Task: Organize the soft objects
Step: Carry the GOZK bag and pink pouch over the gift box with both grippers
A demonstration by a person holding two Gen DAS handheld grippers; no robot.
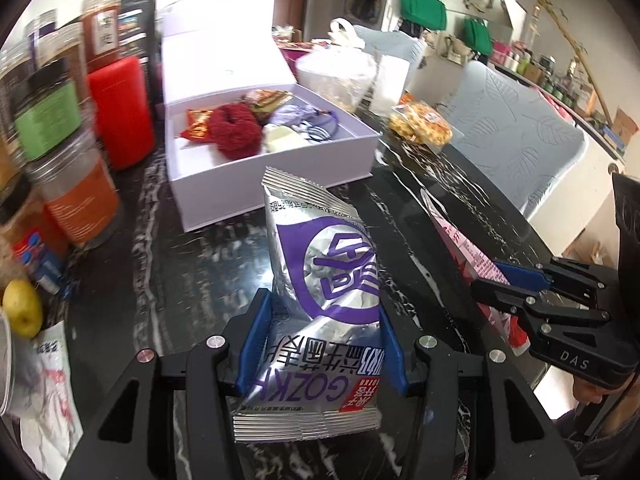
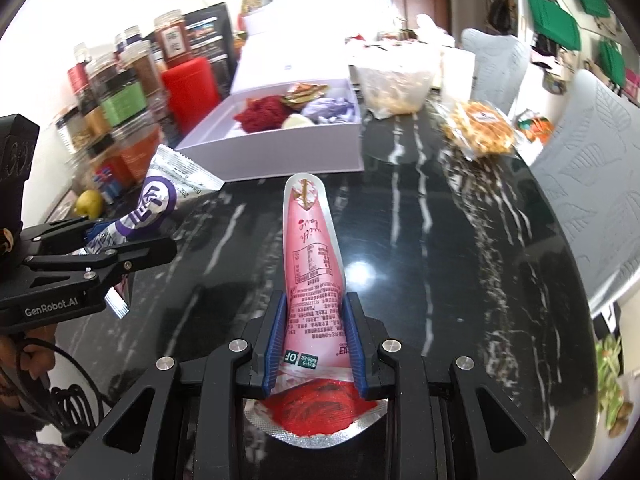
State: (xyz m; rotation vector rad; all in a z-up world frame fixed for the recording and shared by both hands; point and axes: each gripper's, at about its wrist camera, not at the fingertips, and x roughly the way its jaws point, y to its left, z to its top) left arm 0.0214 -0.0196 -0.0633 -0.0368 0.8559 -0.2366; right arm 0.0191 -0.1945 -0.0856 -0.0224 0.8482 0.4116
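While both packets hang clear of the black marble-veined tabletop [image 1: 192, 248], noted view by view.

Left wrist view
- Left gripper [image 1: 322, 340]: blue pads clamped on crinkled silver-and-purple foil snack bag [image 1: 324, 276], held upright, lower seam below the pads.
- Right gripper [image 1: 516, 284]: at right edge, closed on slim pink printed foil packet [image 1: 460, 240].
- White open cardboard box [image 1: 276, 176]: straight ahead on tabletop, well beyond the bag; holds dark red knitted bundle [image 1: 236, 130], lilac cloth bundle [image 1: 294, 114], small foil wrappers.
- Clear plastic jars with coloured labels [image 1: 76, 200]: stacked left of box.

Right wrist view
- Right gripper [image 2: 316, 340]: pads pinching pink packet [image 2: 312, 264] at mid-length, red end toward camera, tip pointing at box [image 2: 280, 152].
- Left gripper [image 2: 120, 248]: at left edge, gripping silver-and-purple bag [image 2: 156, 204].
- Clear-wrapped waffle biscuit pack [image 2: 480, 128]: on tabletop, right of box, apart from it.
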